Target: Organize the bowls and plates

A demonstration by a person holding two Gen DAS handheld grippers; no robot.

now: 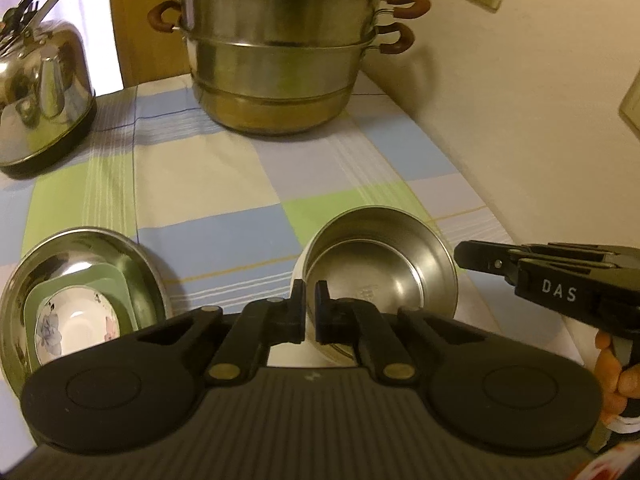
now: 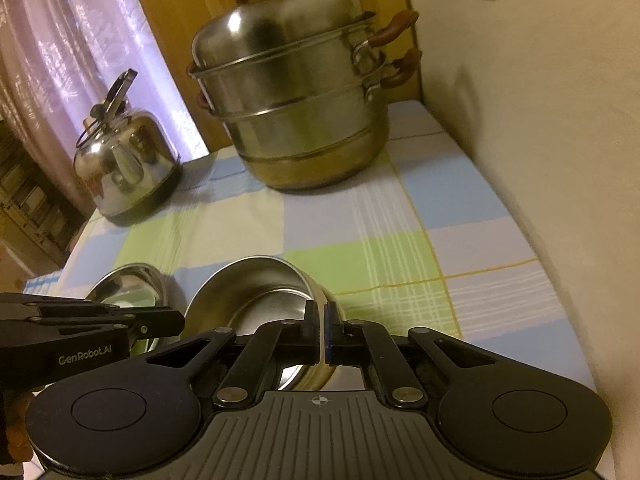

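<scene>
Left wrist view: both tools, left tool [image 1: 311,304] and right tool [image 2: 323,328], clamp the shiny, tilted steel bowl's [image 1: 384,268] rim.

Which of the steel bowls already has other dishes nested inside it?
The wide steel bowl on the left; it holds a green dish and a floral bowl.

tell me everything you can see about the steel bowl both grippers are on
The steel bowl is round, shiny bare metal with a rolled rim, a flat base and empty inside; a faint stamped mark shows on its floor. It tilts, mouth toward the cameras, on the checked tablecloth, right of the nested dishes and apart from them. The left gripper is shut on its near rim, the right gripper on the opposite rim. Whether its base touches the cloth cannot be told.
</scene>
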